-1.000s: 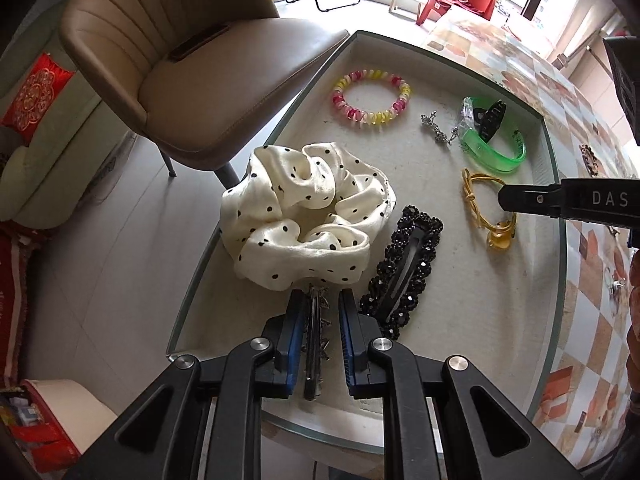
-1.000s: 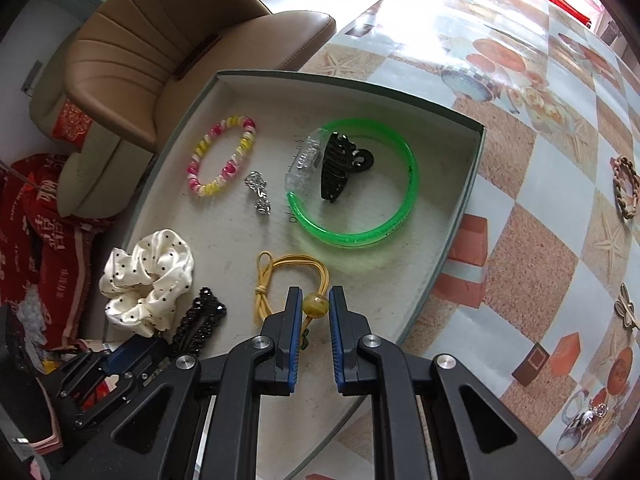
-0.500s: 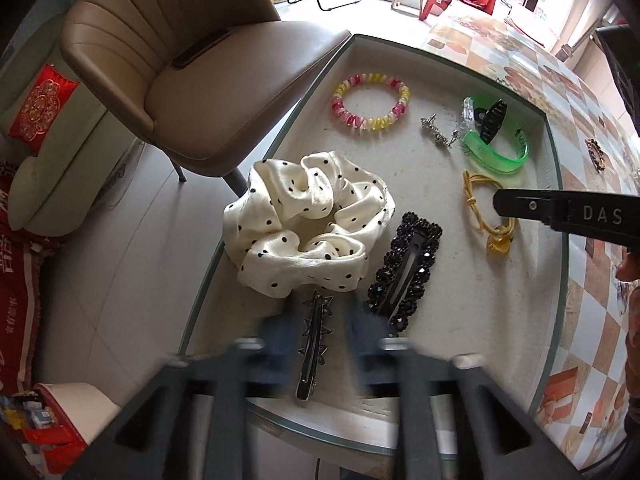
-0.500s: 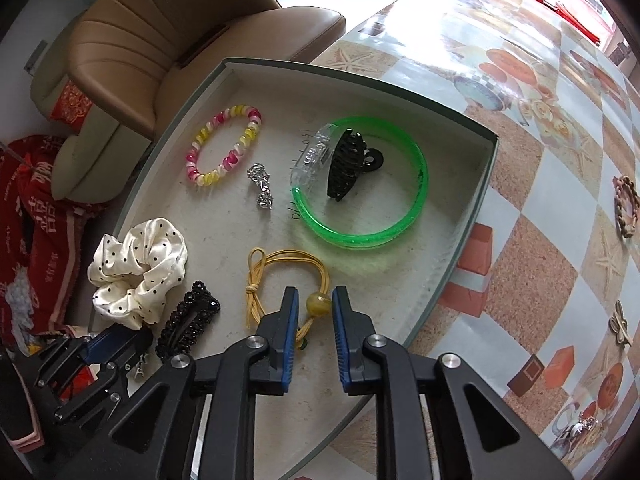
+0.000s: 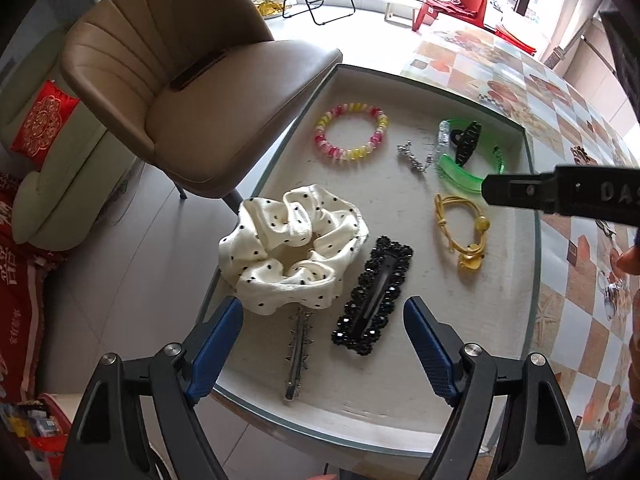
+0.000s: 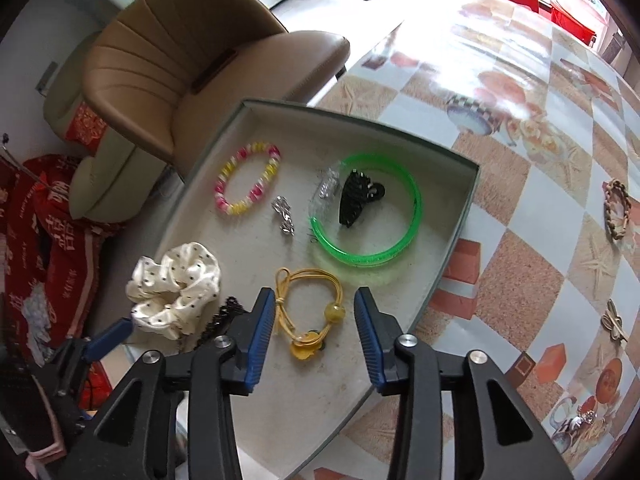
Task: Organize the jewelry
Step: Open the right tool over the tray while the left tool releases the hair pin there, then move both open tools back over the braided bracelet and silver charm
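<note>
Grey-lined tray (image 5: 516, 248) sits at the tabletop corner beside the chair, holding all sorted pieces. Scrunchie (image 5: 292, 252), at the tray's chair-side edge: soft, light, takes a pinch anywhere on its folds. Green bangle (image 6: 404, 236), toward the far corner: stiff, slick; grip across the band. Beaded clip (image 5: 376, 300), touching the scrunchie: rigid, bumpy; grip its long sides. Yellow tie (image 6: 308, 312): limp cord; take it by the bead. Thin clip (image 5: 298, 354), near edge: light, narrow. Against the earlier frames, left tongs (image 5: 324, 348) have just opened off the thin clip, right tongs (image 6: 316, 336) off the tie; both stand apart, empty, and both pieces lie free in the tray.
</note>
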`<state>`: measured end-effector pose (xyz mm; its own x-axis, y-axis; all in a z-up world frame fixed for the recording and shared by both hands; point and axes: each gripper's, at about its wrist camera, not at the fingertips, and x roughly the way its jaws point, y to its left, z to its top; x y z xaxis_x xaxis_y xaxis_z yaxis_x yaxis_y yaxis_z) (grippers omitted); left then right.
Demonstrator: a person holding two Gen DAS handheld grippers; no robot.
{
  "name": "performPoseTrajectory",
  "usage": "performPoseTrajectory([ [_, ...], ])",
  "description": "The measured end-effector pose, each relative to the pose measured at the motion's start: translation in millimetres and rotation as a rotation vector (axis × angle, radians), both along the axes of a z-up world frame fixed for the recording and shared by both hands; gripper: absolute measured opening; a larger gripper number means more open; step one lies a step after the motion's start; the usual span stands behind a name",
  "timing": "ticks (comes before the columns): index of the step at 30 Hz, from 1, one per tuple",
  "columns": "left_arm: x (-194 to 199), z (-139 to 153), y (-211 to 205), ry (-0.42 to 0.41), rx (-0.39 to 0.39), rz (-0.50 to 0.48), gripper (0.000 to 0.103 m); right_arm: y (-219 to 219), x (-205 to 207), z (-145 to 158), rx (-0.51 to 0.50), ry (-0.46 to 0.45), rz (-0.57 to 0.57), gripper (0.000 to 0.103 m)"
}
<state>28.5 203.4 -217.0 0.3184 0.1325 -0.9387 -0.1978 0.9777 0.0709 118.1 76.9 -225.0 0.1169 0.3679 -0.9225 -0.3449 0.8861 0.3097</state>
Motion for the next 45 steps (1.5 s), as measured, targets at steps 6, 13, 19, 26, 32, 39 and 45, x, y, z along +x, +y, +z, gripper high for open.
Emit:
performPoseTrajectory([
  [6, 4.3, 3.0, -12.4, 0.007, 0.005, -0.019, 0.103, -15.1, -0.3, 13.1, 0.026, 0.0, -0.042, 0.055],
  [13, 12.5, 6.9, -28.2, 0.0, 0.018, -0.053, 0.103, -41.2, -0.2, 18.8, 0.037, 0.0, -0.096, 0.06],
  [19, 19.0, 10.4, -40.2, 0.006, 0.02, -0.079, 0.103, -61.8, -1.3, 21.5, 0.054, 0.005, -0.135, 0.073],
  [26, 24.9, 13.3, -51.8, 0.011, 0.033, -0.104, 0.103, -89.3, -5.6, 24.6, 0.073, 0.018, -0.203, 0.086],
  [32, 31.8, 18.2, -67.5, 0.004, 0.05, -0.145, 0.103, -121.7, -12.1, 23.9, 0.068, 0.027, -0.283, 0.087],
  [39, 44.5, 24.4, -93.5, -0.011, 0.05, -0.206, 0.103, -170.8, -21.8, 22.0, 0.062, 0.028, -0.393, 0.088],
  [45, 54.3, 28.7, -117.0, -0.02, 0.026, -0.246, 0.103, -213.7, -34.0, 25.8, 0.061, -0.012, -0.485, 0.088],
])
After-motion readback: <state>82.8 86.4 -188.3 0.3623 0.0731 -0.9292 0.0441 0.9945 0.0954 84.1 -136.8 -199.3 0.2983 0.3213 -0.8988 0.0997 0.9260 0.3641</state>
